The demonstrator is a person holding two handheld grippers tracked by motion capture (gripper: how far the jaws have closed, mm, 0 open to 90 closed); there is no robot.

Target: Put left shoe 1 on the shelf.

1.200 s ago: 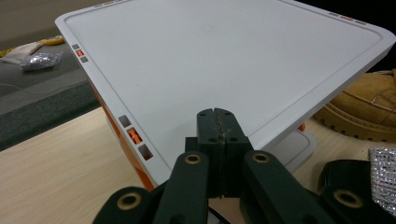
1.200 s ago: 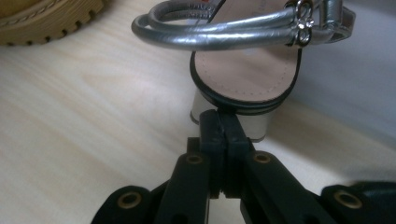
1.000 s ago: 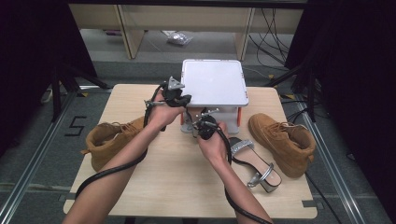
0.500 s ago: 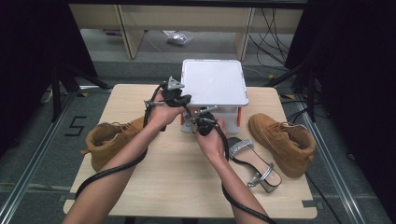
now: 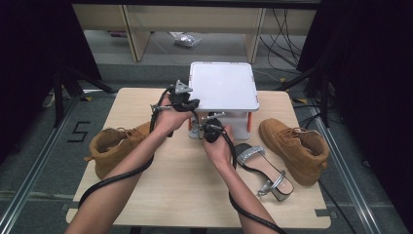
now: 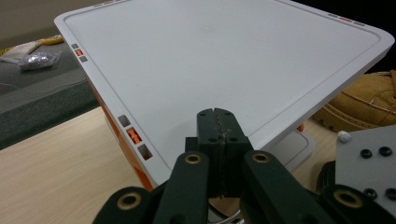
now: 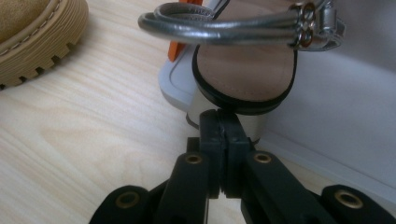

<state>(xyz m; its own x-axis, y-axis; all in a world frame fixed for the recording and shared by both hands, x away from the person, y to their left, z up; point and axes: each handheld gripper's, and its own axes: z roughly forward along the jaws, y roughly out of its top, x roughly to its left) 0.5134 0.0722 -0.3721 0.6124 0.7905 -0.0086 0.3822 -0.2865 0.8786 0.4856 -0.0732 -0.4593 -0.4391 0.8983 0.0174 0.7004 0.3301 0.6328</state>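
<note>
Nothing much has shifted since the earlier frame: both my hands hold near the front of the white box (image 5: 224, 87). Its lid sits closed, on the pale wooden desk (image 5: 160, 190), with grey floor and shelving beyond. My left tongs (image 6: 218, 122) are pressed together, empty, over the lid's near edge. My right tongs (image 7: 223, 125) are pressed together too, just beside a silver sandal's (image 7: 243, 60) heel; whether they touch it is hard to make out. Brown boots (image 5: 292, 146) flank the box.
</note>
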